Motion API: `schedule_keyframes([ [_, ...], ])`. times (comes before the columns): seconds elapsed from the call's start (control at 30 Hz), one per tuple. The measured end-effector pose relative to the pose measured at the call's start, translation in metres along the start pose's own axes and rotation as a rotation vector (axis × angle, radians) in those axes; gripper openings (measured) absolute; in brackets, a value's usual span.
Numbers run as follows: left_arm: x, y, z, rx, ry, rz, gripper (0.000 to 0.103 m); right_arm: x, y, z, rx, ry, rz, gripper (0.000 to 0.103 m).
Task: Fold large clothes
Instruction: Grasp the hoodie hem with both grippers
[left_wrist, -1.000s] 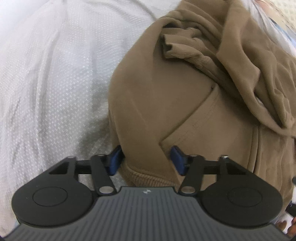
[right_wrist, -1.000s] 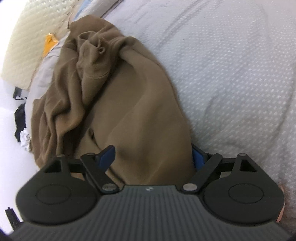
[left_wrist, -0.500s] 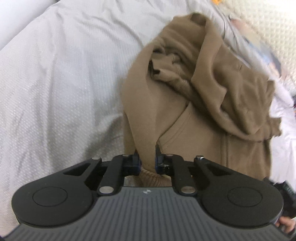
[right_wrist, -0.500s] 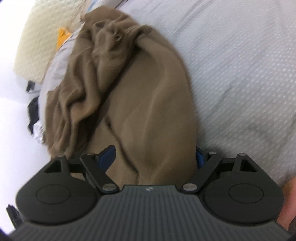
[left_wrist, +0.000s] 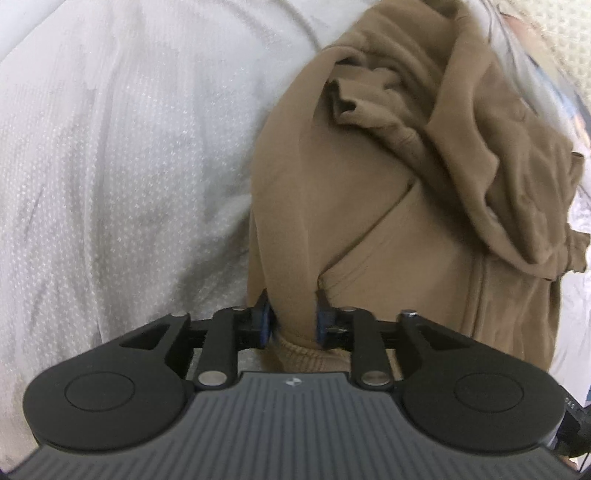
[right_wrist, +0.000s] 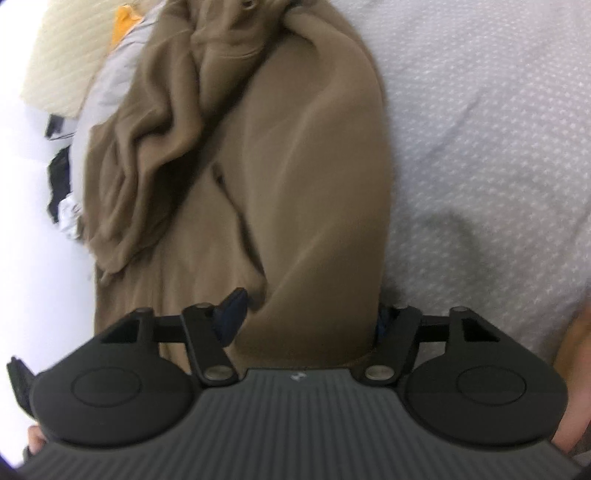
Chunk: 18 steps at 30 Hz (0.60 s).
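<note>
A large tan hooded sweatshirt (left_wrist: 369, 177) lies crumpled on a pale grey bedsheet (left_wrist: 122, 155), with a ribbed cuff and hood bunched at its far end. My left gripper (left_wrist: 293, 319) is shut on a fold of the sweatshirt just above the ribbed hem, the fabric pinched between its blue pads. In the right wrist view the sweatshirt (right_wrist: 295, 166) runs away from me. My right gripper (right_wrist: 308, 314) is open, its jaws wide apart around a thick fold of the hem edge.
The grey sheet (right_wrist: 480, 129) spreads to the right in the right wrist view. A cream quilted pillow (right_wrist: 62, 55) and an orange item (right_wrist: 123, 26) lie at the bed's far left. Dark and white items (right_wrist: 61, 184) lie beyond the bed's left edge.
My left gripper closed on the sweatshirt's hem fold one second to half a second ago and still holds it. My right gripper stays open and has moved closer over the fabric.
</note>
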<state>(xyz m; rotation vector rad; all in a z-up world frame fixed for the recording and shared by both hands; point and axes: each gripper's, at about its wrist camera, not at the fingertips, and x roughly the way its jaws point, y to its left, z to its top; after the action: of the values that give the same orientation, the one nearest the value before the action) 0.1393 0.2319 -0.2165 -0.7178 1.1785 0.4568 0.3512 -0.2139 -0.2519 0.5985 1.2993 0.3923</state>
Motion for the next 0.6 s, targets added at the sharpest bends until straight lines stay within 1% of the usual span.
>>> schedule_keyframes([
  [0.07,0.003,-0.003,0.0,0.008,0.01,0.022,0.04,0.002,0.005,-0.003,-0.013,-0.011,-0.014,0.065],
  [0.1,0.004,-0.005,0.0,0.014,0.018,0.028,0.05,0.004,0.009,-0.005,-0.024,-0.013,-0.017,0.064],
  [0.13,0.007,-0.007,0.001,0.015,0.033,0.031,0.059,0.006,0.014,-0.007,-0.042,-0.013,-0.016,0.064],
  [0.17,0.011,-0.006,0.001,0.014,0.05,0.033,0.06,0.006,0.017,-0.008,-0.06,-0.014,-0.014,0.062],
  [0.2,0.014,-0.009,0.002,0.02,0.049,0.045,0.061,0.005,0.015,-0.008,-0.068,-0.012,-0.013,0.062],
  [0.3,0.024,-0.016,0.0,0.007,0.037,0.074,0.071,0.014,0.02,-0.007,-0.084,-0.003,-0.03,0.06],
  [0.37,0.027,-0.027,-0.005,0.041,0.017,0.109,0.071,0.02,0.027,-0.008,-0.118,-0.008,-0.008,0.059],
  [0.4,0.029,-0.033,-0.009,0.062,0.007,0.121,0.071,0.02,0.029,-0.008,-0.13,-0.016,-0.01,0.054],
  [0.43,0.03,-0.038,-0.012,0.072,-0.006,0.129,0.063,0.021,0.032,-0.007,-0.133,-0.026,-0.011,0.051],
  [0.47,0.029,-0.042,-0.015,0.088,-0.025,0.12,0.057,0.022,0.032,-0.006,-0.127,-0.031,-0.002,0.046],
  [0.5,0.027,-0.045,-0.019,0.101,-0.042,0.115,0.048,0.021,0.031,-0.005,-0.121,-0.037,0.012,0.042],
  [0.53,0.023,-0.048,-0.023,0.109,-0.068,0.119,0.035,0.016,0.026,-0.007,-0.121,-0.041,0.025,0.04],
  [0.6,0.016,-0.052,-0.027,0.116,-0.097,0.109,0.028,0.007,0.024,-0.007,-0.131,-0.055,0.06,0.033],
])
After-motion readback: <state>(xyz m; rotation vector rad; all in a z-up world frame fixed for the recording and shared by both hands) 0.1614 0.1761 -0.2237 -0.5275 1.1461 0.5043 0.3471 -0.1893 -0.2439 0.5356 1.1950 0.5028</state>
